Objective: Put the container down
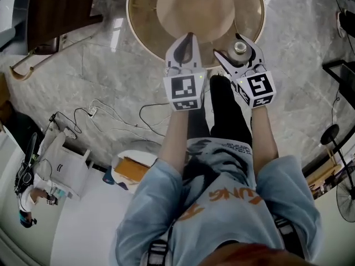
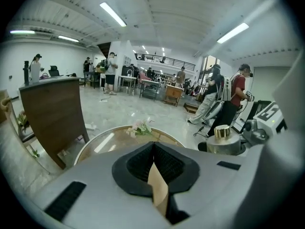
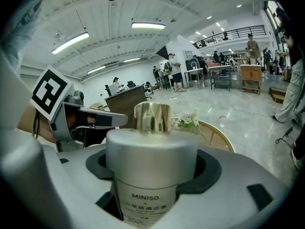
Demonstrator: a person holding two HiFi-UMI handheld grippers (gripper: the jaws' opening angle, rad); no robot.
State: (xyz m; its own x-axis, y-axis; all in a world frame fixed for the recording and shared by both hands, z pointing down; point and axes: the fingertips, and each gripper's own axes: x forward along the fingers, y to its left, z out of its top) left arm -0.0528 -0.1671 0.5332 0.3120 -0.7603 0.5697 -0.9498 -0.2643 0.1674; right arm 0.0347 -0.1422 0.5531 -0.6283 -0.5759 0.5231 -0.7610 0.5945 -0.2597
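Right gripper view shows the silver cylindrical container with a gold cap upright, its long axis vertical, with the jaws of the right gripper clamped on its body. From the head view it appears to hang over the near edge of the round tan worktop, so the way to set it down is probably straight down. Over that same near edge, the left gripper has its jaws pressed together at the tips, apparently holding nothing.
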